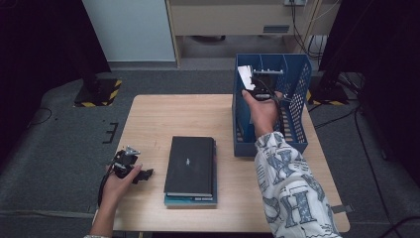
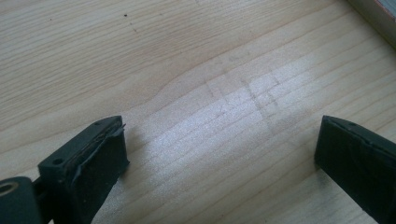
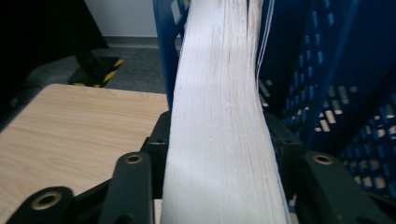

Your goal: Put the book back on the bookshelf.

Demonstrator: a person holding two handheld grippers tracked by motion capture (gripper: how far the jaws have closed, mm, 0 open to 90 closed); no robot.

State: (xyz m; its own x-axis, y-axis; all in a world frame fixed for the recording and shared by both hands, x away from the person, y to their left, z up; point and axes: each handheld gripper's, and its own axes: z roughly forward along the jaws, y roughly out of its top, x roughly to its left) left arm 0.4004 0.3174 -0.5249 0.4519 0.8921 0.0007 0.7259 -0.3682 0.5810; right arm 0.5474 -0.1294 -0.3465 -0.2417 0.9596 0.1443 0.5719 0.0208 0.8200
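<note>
— What have your jaws got, over the blue perforated plastic file rack (image 1: 297,106)?

— My right gripper (image 3: 219,140) is clamped on a thick white-paged book (image 3: 219,116), upright at the rack's near-left compartment. It looks heavy and the page block bows, so I'd judge a hold near the spine is best.

— Room to move?

— Tight: rack walls on both sides. My left gripper (image 2: 224,158) rests wide open and empty on the pale wooden table (image 1: 148,124), beside a stack of dark flat books (image 1: 191,168).

Two stacked books (image 1: 190,168) on the wooden table (image 1: 148,124).
</note>
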